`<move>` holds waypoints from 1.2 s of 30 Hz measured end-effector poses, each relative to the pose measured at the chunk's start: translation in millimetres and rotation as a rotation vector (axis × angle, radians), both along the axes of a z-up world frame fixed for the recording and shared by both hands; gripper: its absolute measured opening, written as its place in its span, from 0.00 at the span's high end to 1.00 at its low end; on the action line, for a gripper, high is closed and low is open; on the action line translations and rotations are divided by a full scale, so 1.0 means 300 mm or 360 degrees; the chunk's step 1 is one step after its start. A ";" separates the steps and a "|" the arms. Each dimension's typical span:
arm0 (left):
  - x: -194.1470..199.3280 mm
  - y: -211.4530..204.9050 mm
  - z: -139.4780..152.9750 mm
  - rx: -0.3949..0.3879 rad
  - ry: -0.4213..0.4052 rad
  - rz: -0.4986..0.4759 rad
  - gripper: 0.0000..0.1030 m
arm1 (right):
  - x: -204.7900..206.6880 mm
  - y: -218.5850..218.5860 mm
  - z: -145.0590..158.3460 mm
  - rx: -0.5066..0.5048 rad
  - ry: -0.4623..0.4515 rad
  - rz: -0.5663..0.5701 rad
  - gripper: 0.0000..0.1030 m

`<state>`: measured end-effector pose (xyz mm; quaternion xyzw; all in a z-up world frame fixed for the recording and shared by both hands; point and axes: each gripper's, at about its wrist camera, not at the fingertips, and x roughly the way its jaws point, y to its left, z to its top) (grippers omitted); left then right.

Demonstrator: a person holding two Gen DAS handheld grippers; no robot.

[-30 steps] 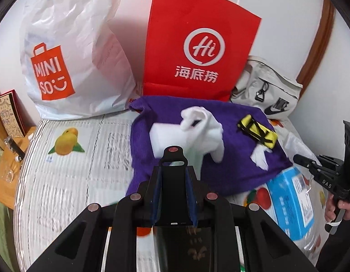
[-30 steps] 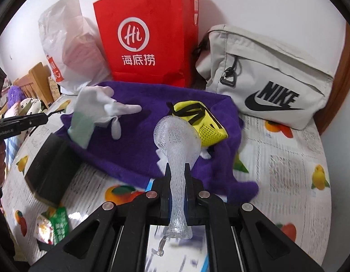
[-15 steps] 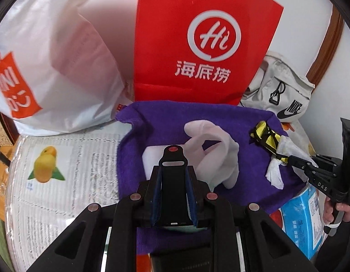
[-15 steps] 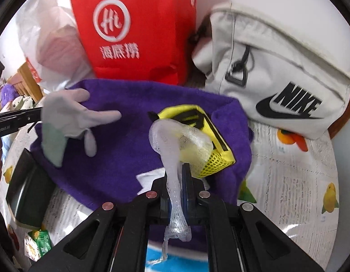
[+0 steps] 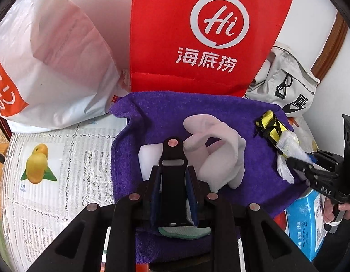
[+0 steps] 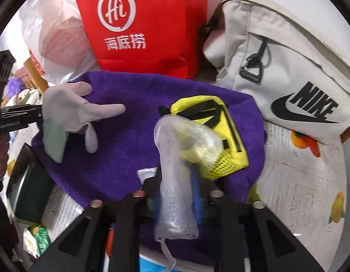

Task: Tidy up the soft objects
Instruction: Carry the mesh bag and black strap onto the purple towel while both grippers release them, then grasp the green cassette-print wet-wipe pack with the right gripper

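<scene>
A purple towel lies spread on the table. My left gripper is shut on a white glove, held just over the towel; the glove also shows in the right wrist view. My right gripper is shut on a white foam net sleeve, which leans over a yellow mesh pouch on the towel's right side. The pouch and the sleeve also show in the left wrist view.
A red paper bag, a white plastic bag and a grey Nike bag stand behind the towel. A blue packet lies at the towel's near right. A dark box sits left.
Both grippers moved forward and down toward the towel. The glove now hangs over the towel's middle and the net sleeve has come over the yellow pouch.
</scene>
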<state>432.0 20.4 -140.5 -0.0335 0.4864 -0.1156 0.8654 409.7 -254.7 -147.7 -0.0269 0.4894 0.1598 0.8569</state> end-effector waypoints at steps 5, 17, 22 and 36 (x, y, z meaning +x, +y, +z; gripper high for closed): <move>-0.018 0.014 0.012 0.0065 -0.0001 0.0027 0.43 | -0.026 0.031 0.015 -0.0040 -0.0022 0.0042 0.41; -0.189 0.083 0.113 0.0043 -0.0105 0.0092 0.38 | -0.159 0.015 0.170 -0.0114 -0.0212 -0.0164 0.23; -0.317 0.096 0.130 0.0034 -0.0111 0.0107 0.38 | -0.283 -0.004 0.217 -0.0071 -0.0225 -0.0222 0.23; -0.651 0.088 0.085 -0.0068 -0.0033 0.0054 0.38 | -0.761 0.055 0.125 0.0123 0.0026 -0.0150 0.23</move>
